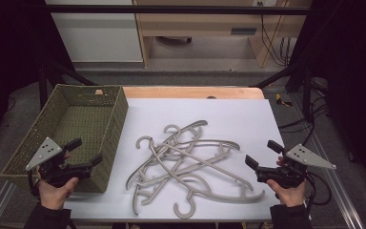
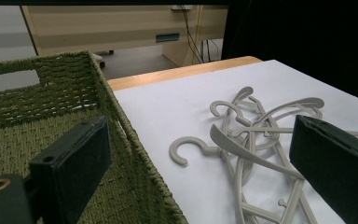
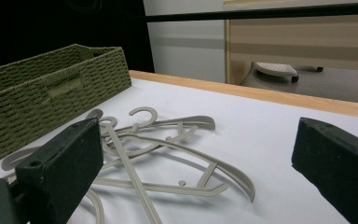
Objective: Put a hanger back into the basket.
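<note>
Nearest the camera in the high view, two hands come in from the bottom edge, each with a gripper. The left hand (image 1: 53,190) holds the left gripper (image 1: 86,151) right over the near corner of the basket (image 1: 119,114), jaws spread wide with nothing between them. In the left gripper view one jaw hangs over the basket's inside and the other over the hangers, so it's basically straddling the basket's right wall.

The right hand (image 1: 289,193) has the right gripper (image 1: 263,153) at the near right part of the sheet (image 1: 238,112), also wide open and empty, pointed in toward the pile. It's just off the end of the closest hanger arm; can't tell if it's hovering or resting.

Middle of the sheet: the hangers (image 1: 186,162), a tangled heap of grey plastic ones lying flat and crossed over each other, hooks sticking out every which way. One hook (image 1: 187,208) pokes toward the near edge, another (image 1: 144,141) points at the basket. The pile sits just beside the basket, not touching it as far as I can see.

The basket is green woven, empty, on the left, with a handle cutout in its far wall.

Further back, the wooden table (image 1: 190,91) edge shows past the sheet, then floor and a pale cabinet (image 1: 205,19).
</note>
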Demonstrator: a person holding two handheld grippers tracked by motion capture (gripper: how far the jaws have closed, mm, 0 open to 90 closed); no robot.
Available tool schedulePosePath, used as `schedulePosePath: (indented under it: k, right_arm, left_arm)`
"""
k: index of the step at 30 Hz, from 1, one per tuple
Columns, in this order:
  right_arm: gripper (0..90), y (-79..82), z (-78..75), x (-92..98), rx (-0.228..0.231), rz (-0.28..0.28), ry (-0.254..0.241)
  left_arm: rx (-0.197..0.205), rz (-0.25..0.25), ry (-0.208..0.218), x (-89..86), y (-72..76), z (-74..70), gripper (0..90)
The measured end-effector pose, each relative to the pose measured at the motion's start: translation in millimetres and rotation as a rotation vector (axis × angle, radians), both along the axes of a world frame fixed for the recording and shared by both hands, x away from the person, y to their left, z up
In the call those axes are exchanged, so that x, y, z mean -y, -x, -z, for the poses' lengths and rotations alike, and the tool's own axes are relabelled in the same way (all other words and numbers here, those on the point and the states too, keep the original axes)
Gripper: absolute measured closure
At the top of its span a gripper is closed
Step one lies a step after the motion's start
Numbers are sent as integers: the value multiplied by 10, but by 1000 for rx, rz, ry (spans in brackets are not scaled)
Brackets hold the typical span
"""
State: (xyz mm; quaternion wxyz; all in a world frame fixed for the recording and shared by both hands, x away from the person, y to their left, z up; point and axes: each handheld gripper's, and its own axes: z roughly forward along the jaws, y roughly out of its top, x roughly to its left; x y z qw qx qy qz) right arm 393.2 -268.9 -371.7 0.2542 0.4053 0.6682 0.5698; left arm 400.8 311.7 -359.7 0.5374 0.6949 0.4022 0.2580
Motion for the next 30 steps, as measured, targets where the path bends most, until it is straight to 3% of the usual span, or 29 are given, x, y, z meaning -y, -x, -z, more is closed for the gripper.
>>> schedulePosePath:
  k: [15, 20, 26, 30]
  right_arm:
    - [31, 1, -32, -140, -50, -43, 64]
    - [45, 0, -28, -275, -75, -73, 120]
    - [60, 10, -4, -449, -137, -128, 184]
    - [75, 24, 38, -583, -183, -176, 258]
  left_arm:
    - [-3, -2, -6, -8, 2, 20, 50]
    - [-3, 2, -9, 0, 2, 21, 49]
    - [-5, 4, -18, 23, 3, 31, 50]
    - [-3, 5, -21, 25, 8, 27, 49]
